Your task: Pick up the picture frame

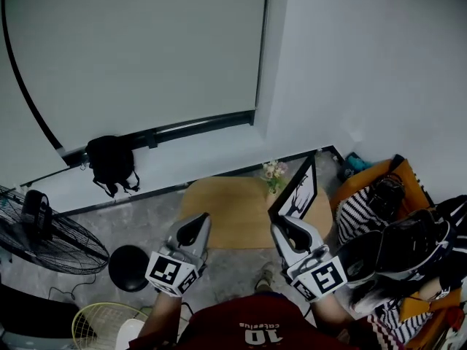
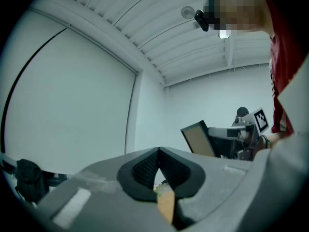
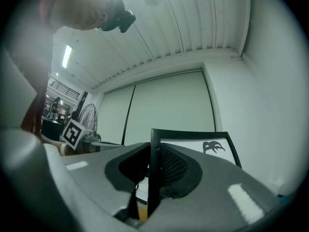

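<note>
The picture frame, black-edged with a white print of a dark figure, is tilted up over the right end of the small wooden table. My right gripper is shut on its near edge. In the right gripper view the frame's edge stands pinched between the pads, and the print rises beyond them. My left gripper hovers over the table's near left edge, shut and empty, its tips touching. From the left gripper view the frame's tan back shows, held by the right gripper.
A small vase of flowers stands on the table's far edge beside the frame. A floor fan and a black round object are at the left. A black backpack leans against the wall. Bags and clothes are piled at the right.
</note>
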The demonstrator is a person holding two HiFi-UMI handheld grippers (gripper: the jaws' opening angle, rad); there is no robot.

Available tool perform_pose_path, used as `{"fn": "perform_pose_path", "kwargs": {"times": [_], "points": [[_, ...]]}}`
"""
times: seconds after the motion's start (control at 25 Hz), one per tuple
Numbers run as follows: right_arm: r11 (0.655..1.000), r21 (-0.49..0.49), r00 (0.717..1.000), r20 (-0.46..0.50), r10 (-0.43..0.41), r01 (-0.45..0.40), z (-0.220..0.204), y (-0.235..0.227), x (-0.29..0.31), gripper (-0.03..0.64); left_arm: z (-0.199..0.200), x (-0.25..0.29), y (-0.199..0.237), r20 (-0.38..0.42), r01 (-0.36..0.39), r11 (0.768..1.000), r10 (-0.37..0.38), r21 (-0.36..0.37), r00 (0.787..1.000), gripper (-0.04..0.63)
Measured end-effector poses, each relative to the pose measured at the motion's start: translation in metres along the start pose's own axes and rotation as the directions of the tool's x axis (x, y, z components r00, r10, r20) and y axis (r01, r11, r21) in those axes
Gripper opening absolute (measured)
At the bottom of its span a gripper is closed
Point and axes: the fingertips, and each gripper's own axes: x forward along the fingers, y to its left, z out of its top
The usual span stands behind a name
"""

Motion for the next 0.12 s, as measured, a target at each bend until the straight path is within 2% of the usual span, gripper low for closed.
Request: {"fn": "perform_pose_path", "kwargs": {"times": [0.12], "points": [[1.0, -0.003, 1.0, 0.001, 0.002, -0.002, 0.0024, 0.0016, 0.0044, 0.066, 0.0034, 0.0008, 0.005, 0.01, 0.002, 1.0, -0.002, 0.001, 1.0, 0.003]]}}
